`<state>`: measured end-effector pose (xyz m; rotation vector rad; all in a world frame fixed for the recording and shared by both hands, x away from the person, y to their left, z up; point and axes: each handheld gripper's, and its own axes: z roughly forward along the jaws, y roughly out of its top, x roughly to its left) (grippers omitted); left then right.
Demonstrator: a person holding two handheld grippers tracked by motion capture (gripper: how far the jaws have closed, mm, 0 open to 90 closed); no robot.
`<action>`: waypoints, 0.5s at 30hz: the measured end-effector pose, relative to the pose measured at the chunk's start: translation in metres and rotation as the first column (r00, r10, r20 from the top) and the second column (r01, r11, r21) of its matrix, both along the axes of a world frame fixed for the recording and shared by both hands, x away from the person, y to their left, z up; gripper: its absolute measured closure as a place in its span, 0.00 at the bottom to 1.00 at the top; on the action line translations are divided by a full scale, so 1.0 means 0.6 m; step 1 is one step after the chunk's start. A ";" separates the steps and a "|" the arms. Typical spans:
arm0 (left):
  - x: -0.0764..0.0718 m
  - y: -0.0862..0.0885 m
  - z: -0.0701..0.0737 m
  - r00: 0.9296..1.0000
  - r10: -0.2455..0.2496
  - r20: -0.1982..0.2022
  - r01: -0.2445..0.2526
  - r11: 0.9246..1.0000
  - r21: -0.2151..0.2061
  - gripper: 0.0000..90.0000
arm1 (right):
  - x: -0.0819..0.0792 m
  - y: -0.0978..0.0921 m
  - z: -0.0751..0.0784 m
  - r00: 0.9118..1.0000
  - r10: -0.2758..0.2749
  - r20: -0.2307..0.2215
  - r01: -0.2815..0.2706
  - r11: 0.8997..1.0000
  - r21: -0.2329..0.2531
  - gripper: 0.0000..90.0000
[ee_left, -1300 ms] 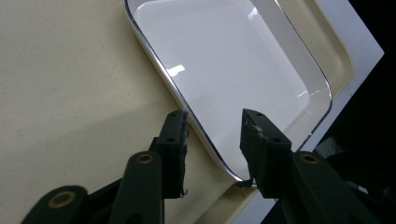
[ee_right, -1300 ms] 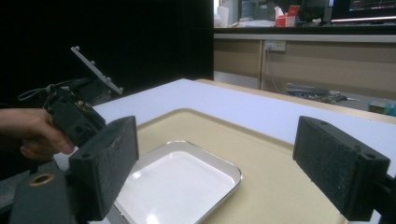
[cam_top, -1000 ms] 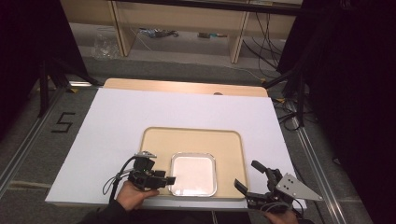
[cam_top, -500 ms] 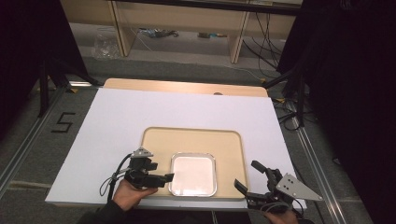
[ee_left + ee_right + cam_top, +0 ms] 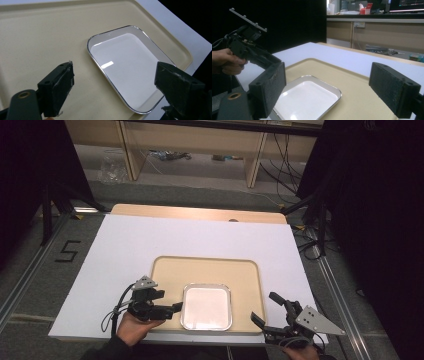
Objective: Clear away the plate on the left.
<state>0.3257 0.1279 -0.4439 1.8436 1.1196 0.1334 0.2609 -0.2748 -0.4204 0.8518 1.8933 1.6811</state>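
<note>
Dish (image 5: pixel 206 306) lies on tray (image 5: pixel 210 270), just right of left gripper (image 5: pixel 175 307), between the 2 grippers. Left gripper spread, tips near dish rim. Right gripper (image 5: pixel 265 309) spread, apart from dish.

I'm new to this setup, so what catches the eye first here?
A shiny white rectangular metal dish sits at the near edge of a beige plastic tray. The left tongs hover open beside it, and the right tongs wait open off the tray's near right corner.

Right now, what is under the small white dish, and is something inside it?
The white dish sits on the beige tray, near its front edge. Its inside looks empty. The dish covers whatever lies directly beneath it.
</note>
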 end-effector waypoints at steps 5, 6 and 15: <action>-0.005 0.006 0.005 1.000 0.002 0.030 -0.001 1.000 -0.004 0.17 | 0.000 0.001 0.000 1.000 0.003 0.000 -0.003 1.000 0.008 0.17; -0.006 0.007 0.005 0.999 0.004 0.036 -0.004 1.000 -0.008 0.17 | -0.001 0.000 0.000 1.000 0.006 -0.008 -0.006 1.000 -0.001 0.17; -0.018 0.019 0.014 0.995 0.038 0.088 -0.037 0.999 -0.017 0.17 | -0.004 0.002 0.001 0.999 0.012 -0.046 -0.011 1.000 0.013 0.17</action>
